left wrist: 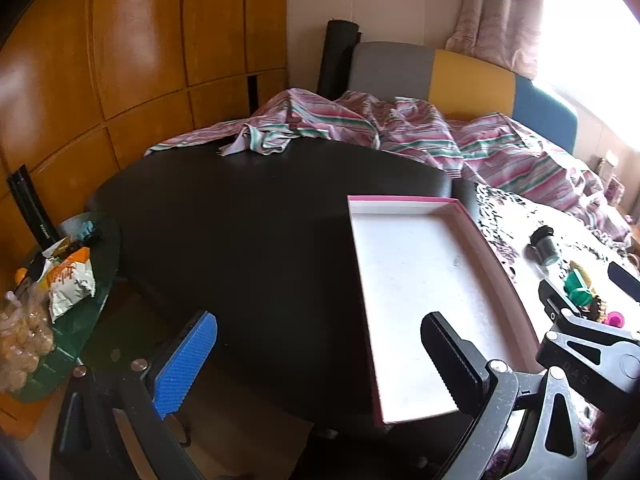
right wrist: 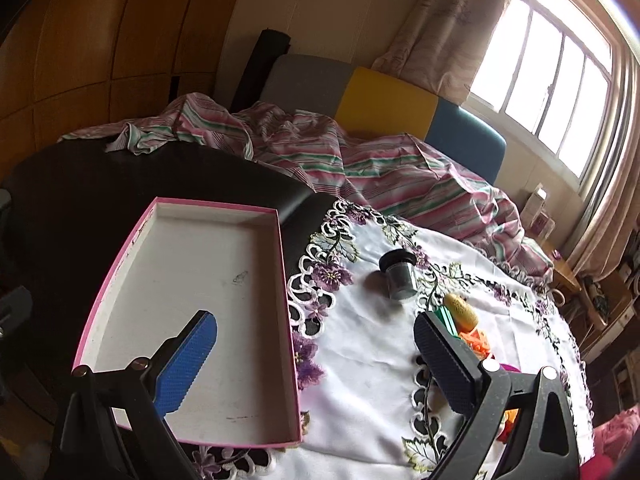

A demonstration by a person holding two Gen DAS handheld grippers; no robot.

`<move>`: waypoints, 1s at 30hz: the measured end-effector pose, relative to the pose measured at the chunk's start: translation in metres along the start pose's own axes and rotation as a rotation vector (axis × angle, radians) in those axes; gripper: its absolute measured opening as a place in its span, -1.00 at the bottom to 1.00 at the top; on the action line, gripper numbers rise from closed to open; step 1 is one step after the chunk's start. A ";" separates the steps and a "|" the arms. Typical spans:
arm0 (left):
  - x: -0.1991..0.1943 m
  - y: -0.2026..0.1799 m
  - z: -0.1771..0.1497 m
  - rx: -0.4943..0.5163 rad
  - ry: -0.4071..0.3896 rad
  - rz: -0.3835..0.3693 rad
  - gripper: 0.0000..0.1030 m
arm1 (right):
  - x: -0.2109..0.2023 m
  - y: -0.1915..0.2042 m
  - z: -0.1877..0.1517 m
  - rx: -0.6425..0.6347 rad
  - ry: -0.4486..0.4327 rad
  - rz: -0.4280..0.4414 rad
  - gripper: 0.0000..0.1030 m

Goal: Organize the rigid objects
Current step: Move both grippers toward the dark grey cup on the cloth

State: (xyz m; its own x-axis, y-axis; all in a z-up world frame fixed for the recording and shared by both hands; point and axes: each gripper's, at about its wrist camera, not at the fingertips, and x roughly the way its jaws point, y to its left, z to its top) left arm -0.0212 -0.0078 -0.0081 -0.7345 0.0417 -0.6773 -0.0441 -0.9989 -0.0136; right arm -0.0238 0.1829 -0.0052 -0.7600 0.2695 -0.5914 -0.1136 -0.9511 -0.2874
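A shallow pink-rimmed box (left wrist: 464, 212) with a white floor lies empty on the dark table; it also shows in the right wrist view (right wrist: 280, 280). On the white embroidered cloth (right wrist: 360, 360) lie a small black-lidded jar (right wrist: 398, 276), a yellow bumpy piece (right wrist: 462, 312), a green piece (right wrist: 446, 318) and orange bits (right wrist: 476, 342). The jar (left wrist: 544, 246) and the green piece (left wrist: 576, 282) also show in the left wrist view. My left gripper (left wrist: 320, 360) is open and empty above the table, beside the box. My right gripper (right wrist: 316, 364) is open and empty over the box's right rim and the cloth.
The dark round table (left wrist: 240, 220) fills the middle. A striped pink sheet (left wrist: 400, 128) covers a bed behind it. Snack bags (left wrist: 68, 280) lie on a green side table at the left. Wooden cabinets (left wrist: 120, 60) stand behind. A window (right wrist: 560, 80) is at the right.
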 end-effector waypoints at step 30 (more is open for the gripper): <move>0.036 -0.156 0.048 0.298 0.013 -0.214 0.99 | 0.057 -0.163 -0.013 0.093 0.087 -0.251 0.96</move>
State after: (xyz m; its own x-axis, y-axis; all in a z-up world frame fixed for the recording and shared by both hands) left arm -0.0737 0.1508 0.0051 -0.6790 0.2467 -0.6915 -0.3924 -0.9180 0.0579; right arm -0.0403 0.3557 -0.0021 -0.6432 0.5069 -0.5739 -0.3531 -0.8614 -0.3650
